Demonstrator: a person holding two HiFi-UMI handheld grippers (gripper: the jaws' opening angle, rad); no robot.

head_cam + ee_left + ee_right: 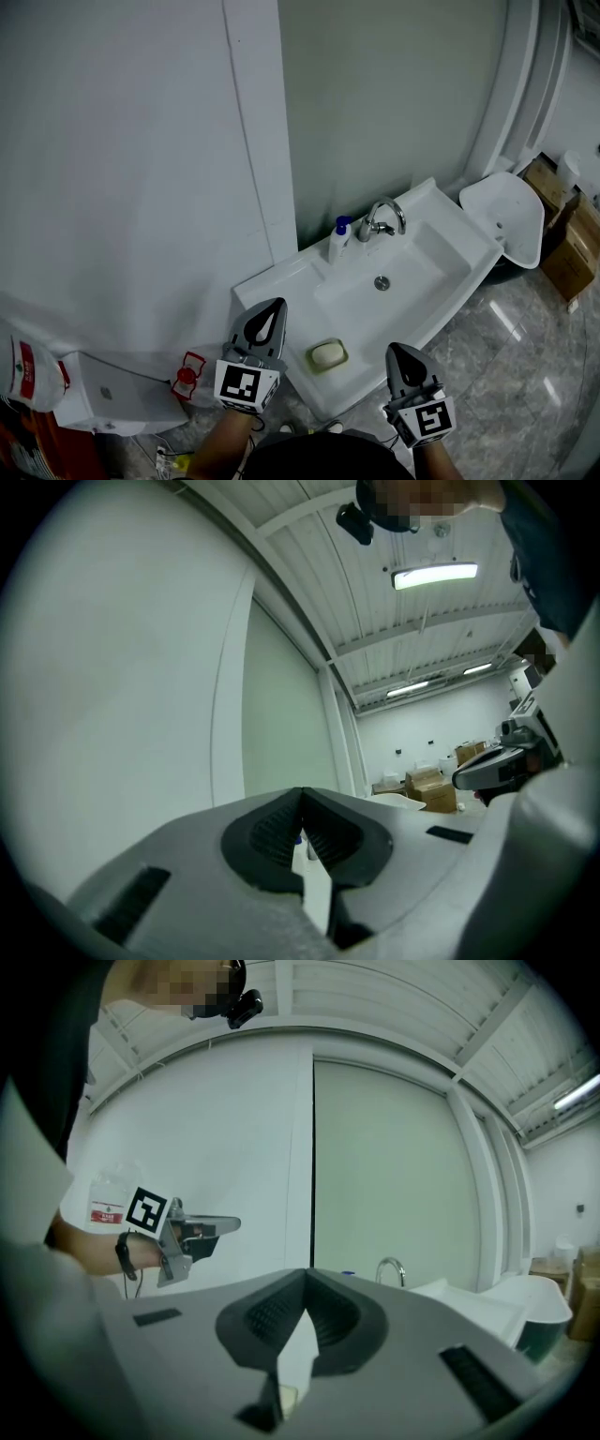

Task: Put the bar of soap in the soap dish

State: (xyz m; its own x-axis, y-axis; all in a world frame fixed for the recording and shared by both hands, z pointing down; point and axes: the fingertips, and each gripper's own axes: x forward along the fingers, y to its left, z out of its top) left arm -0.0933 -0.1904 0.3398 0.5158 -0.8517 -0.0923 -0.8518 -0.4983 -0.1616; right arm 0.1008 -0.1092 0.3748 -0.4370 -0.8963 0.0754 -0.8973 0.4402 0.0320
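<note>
A pale yellow bar of soap point(327, 353) lies in a green soap dish point(341, 362) on the front rim of the white sink point(281, 281). My left gripper point(269, 311) hovers just left of the dish, over the sink's front left corner, shut and holding nothing. My right gripper point(401, 352) hangs off the sink's front edge, to the right of the dish, also shut and empty. In the left gripper view the jaws point(300, 794) meet at their tips against the wall. In the right gripper view the jaws point(305, 1274) meet too, with the left gripper point(187, 1232) beside them.
A chrome faucet point(384, 217) and a blue-capped bottle point(339, 239) stand at the sink's back. A white fixture point(511, 220) and cardboard boxes point(572, 244) sit to the right. A white box point(117, 394) lies on the floor at left. Walls rise close behind.
</note>
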